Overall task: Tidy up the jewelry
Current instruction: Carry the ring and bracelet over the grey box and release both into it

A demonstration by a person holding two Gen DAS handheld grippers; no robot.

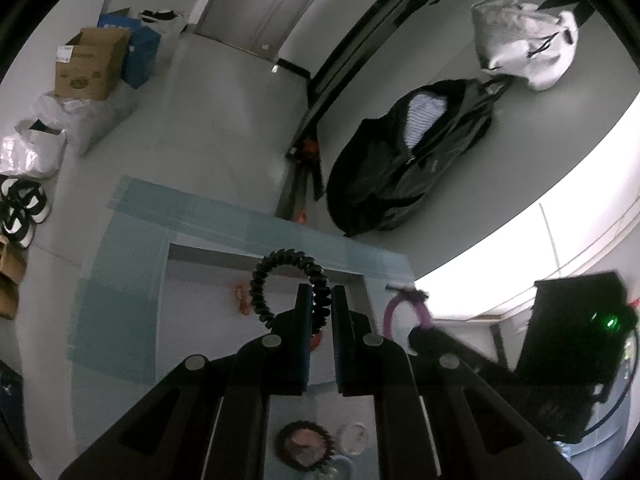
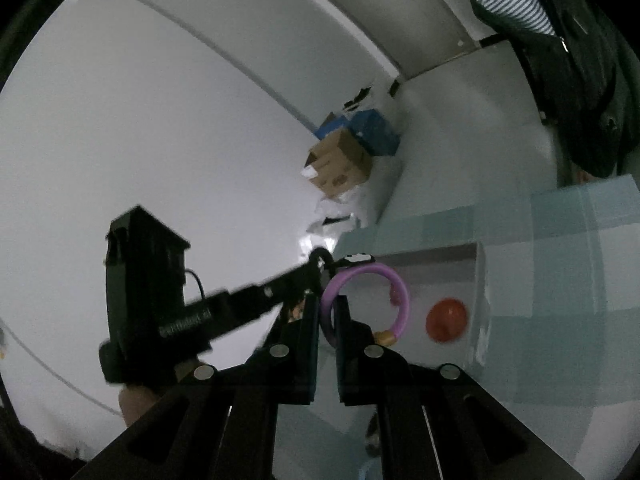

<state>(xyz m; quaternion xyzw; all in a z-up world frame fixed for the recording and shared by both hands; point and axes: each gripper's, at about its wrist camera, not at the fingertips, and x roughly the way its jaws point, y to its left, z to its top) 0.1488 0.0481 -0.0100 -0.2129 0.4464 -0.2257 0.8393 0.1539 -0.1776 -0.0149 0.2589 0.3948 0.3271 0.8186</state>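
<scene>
My left gripper [image 1: 321, 294] is shut on a black beaded bracelet [image 1: 280, 268], held up above a pale blue box [image 1: 132, 280]. My right gripper [image 2: 328, 304] is shut on a purple ring bracelet [image 2: 376, 276] with pink and orange beads; it also shows in the left wrist view [image 1: 390, 314]. The two grippers are close together, the left one [image 2: 316, 264] just left of the purple bracelet. A round orange piece [image 2: 447, 320] lies in the box's recess. Below, more jewelry lies on the surface: a dark toothed ring [image 1: 304, 444] and a clear bracelet [image 1: 354, 438].
The blue box's open recess [image 1: 264, 276] lies right under both grippers. A black bag [image 1: 412, 156] and a white bag [image 1: 524, 44] lie on the floor beyond. Cardboard boxes [image 1: 94, 62], plastic bags and shoes [image 1: 22, 208] sit at the left.
</scene>
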